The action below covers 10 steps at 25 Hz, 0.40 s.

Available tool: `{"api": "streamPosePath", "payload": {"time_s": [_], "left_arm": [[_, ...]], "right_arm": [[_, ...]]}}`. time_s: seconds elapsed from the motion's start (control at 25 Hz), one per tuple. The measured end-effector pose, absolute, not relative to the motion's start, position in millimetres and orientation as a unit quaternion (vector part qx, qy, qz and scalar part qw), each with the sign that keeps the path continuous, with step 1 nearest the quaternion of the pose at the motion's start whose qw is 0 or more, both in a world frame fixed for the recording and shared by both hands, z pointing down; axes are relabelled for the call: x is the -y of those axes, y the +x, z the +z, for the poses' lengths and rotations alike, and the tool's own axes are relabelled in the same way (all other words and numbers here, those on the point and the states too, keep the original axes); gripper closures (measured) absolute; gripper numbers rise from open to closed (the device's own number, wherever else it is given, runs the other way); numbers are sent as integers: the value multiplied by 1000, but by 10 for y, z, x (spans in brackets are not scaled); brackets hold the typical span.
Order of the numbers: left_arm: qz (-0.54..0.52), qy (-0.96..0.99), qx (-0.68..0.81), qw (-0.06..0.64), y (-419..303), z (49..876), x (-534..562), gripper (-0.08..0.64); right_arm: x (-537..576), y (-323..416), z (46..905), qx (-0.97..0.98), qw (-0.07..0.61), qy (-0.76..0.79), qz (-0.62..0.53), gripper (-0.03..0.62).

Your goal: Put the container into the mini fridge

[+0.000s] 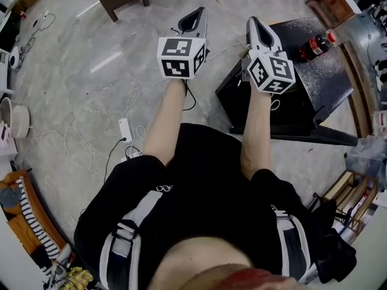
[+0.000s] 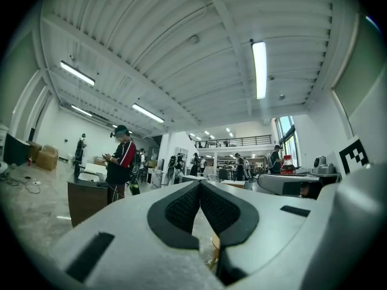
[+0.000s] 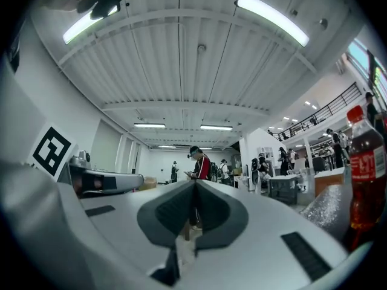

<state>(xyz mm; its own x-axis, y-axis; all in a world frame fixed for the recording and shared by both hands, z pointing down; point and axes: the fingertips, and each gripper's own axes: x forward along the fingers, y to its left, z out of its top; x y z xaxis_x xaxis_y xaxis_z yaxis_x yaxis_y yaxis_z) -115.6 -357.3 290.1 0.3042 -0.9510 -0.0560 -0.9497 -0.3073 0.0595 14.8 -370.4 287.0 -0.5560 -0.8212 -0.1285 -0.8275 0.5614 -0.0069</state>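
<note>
1. Marble floor [image 1: 91, 53], crossed by white cables.
2. Mini fridge [image 1: 326, 77], black, at right. Its front lies behind the person's right forearm, so the door and interior cannot be made out.
3. Left gripper [image 1: 201, 11] and right gripper [image 1: 253, 22]: 2 tools held side by side, each with its jaws pressed together and clasping nothing.
4. Cola bottle [image 1: 314, 45], the container: upright on the fridge top, red cap on, dark drink inside.
5. White round pot [image 1: 15, 121], cut off at the left edge, contents unseen.
</note>
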Motion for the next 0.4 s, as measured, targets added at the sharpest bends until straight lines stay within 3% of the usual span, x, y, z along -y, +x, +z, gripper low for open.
{"api": "streamPosePath", "payload": {"time_s": [0.4], "left_arm": [[-48,808,587,5,-1179,2872,3621,552]], "right_arm": [[3749,126,2858,-884,56,-463,34,580]]}}
